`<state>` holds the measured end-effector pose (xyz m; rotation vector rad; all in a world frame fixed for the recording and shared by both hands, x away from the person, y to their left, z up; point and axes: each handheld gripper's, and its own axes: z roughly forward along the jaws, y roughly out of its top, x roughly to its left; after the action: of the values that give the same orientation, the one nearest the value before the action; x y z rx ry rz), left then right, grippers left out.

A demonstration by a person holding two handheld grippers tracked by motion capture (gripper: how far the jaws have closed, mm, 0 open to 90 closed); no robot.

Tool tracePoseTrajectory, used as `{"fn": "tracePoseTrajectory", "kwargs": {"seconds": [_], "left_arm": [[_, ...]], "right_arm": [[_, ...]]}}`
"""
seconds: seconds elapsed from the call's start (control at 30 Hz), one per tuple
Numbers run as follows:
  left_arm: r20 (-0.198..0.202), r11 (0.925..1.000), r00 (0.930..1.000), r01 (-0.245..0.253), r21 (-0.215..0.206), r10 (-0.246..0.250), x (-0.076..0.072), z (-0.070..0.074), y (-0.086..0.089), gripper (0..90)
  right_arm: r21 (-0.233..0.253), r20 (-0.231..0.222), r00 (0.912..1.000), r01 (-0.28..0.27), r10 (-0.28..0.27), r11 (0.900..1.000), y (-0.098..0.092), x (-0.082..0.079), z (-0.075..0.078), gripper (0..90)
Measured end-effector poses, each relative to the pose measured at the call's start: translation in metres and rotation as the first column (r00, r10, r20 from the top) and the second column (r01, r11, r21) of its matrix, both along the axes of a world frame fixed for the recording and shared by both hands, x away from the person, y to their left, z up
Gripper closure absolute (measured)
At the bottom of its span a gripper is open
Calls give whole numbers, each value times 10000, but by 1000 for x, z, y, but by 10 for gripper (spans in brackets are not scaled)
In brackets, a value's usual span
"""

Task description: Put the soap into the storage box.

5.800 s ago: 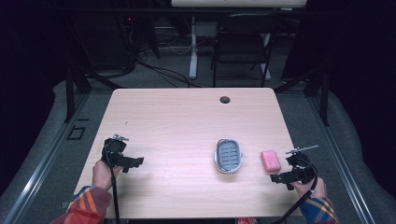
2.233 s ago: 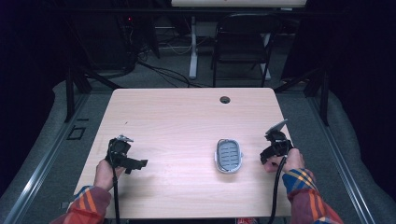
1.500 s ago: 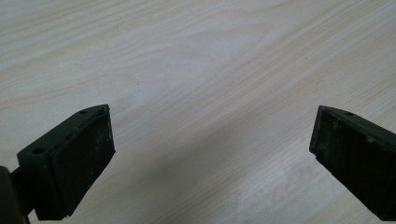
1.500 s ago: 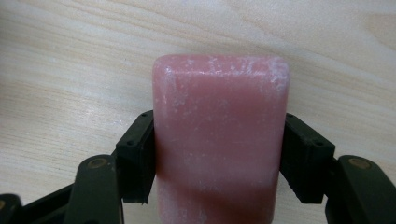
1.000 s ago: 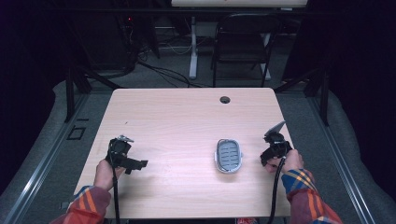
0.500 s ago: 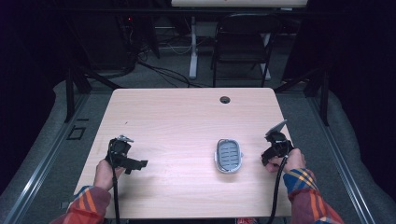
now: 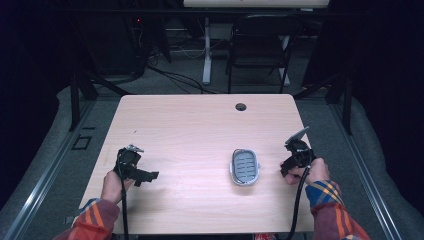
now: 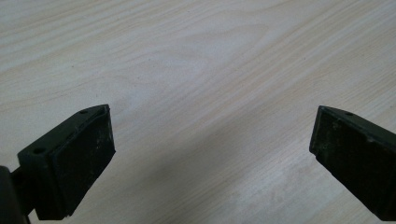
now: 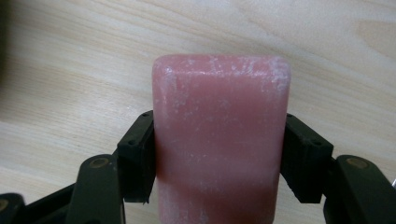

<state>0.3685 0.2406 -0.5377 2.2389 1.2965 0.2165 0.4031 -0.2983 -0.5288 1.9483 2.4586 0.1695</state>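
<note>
Two grippers differ: right gripper (image 9: 219, 158) now clamps the pink soap (image 9: 220, 140), lifted off the table (image 7: 200, 130) beside the soap dish (image 7: 245, 166); left gripper (image 8: 210, 154) rests, jaws apart.

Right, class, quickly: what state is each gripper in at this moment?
Left gripper: open, fingers wide apart over bare table, holding nothing.
Right gripper: shut on the pink soap bar, one finger on each side.

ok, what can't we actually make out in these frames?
- Soap: near end cut off by the bottom edge of the right gripper view; in the high view, hidden under the right gripper.
- Whether the soap is lifted or on the table: cannot tell.
- Left gripper: both pads cut by frame edges.
- Dish: too small for detail.
</note>
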Motion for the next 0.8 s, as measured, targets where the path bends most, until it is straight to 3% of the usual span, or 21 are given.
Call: {"fn": "tracePoseTrajectory", "kwargs": {"seconds": [0.13,0.8], "left_arm": [[35,9999,10000,41,94,-42,0,0,0,0],[-3,9999,10000,27,111,-27,-1,1,0,0]], "right_arm": [[231,140,9999,1,-4,9997,4,-2,2,371],[158,3,9973,-732,732,9972,21,-3,14,371]]}}
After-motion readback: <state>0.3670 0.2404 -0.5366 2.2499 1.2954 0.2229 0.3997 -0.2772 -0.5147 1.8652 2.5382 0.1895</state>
